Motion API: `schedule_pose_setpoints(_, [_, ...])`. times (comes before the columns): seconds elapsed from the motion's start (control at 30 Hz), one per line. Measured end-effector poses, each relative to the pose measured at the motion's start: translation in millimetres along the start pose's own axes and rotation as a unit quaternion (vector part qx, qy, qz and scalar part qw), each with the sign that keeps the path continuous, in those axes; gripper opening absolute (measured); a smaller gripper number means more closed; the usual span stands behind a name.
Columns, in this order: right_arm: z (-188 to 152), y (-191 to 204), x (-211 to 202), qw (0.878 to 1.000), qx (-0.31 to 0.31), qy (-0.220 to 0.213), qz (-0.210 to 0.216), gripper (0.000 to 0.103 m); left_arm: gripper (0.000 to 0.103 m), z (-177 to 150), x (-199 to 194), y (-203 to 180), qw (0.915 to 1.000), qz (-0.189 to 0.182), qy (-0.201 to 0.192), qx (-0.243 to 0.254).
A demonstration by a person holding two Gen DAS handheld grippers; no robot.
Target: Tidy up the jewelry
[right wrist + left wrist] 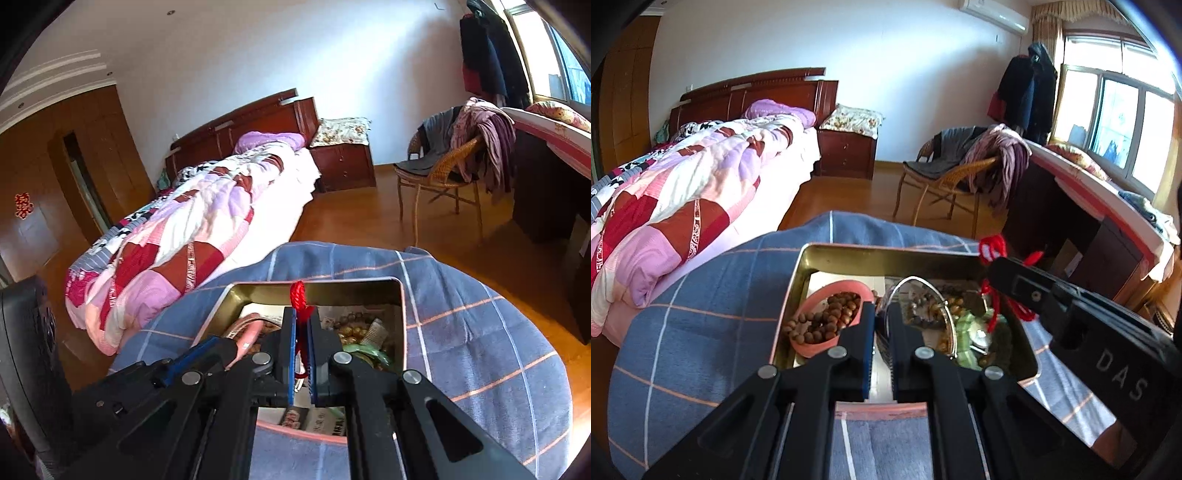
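Right gripper (303, 341) clenched on red cord (300, 295), over far part of gold tin (258, 291). Left gripper (881, 325) nearly closed, contents unclear, near pink dish (827, 295). Cord light, limp, snag-prone: pinch near knot.

Black claws (881, 314), blue pads (291, 354), silver screws, "DAS" marking.

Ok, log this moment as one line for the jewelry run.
right gripper: shut on red cord | left gripper: shut, over tin | pink dish: brown beads
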State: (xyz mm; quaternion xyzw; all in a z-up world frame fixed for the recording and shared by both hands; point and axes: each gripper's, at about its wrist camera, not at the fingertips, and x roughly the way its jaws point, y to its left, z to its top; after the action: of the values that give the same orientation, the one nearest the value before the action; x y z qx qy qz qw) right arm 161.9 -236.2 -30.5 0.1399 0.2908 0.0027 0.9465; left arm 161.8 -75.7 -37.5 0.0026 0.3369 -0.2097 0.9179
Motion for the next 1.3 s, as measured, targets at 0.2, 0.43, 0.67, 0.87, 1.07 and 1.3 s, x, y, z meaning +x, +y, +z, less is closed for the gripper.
schedule_pose_setpoints(0.2, [-8.3,-17.9,21.2,1.0,0.022,0.012,-0.019,0.004,0.008,-3.1,18.3,-8.0,0.9997,0.014,0.017,0.01])
schedule_pose_setpoints(0.43, [-15.9,-29.2,34.9,0.999,0.025,0.022,-0.033,0.005,0.007,-6.9,32.1,-17.5,0.9993,0.024,0.024,0.018])
schedule_pose_setpoints(0.67, [-20.8,-33.2,41.9,0.999,0.023,0.026,-0.033,0.006,0.005,-12.6,37.8,-14.6,0.9989,0.026,0.038,0.0])
schedule_pose_setpoints(0.87, [-21.3,-35.3,43.4,0.999,0.03,0.03,-0.032,0.007,0.005,-11.3,41.8,-12.9,0.9984,0.03,0.047,-0.005])
schedule_pose_setpoints(1.07, [-21.0,-35.8,40.8,0.999,0.033,0.022,-0.026,0.007,0.005,-10.4,44.2,-12.2,0.9982,0.028,0.052,-0.009])
schedule_pose_setpoints(1.3, [-14.0,-43.9,21.3,0.998,0.06,-0.021,-0.005,0.04,0.055,-10.0,42.8,-19.8,0.9981,0.027,0.055,0.003])
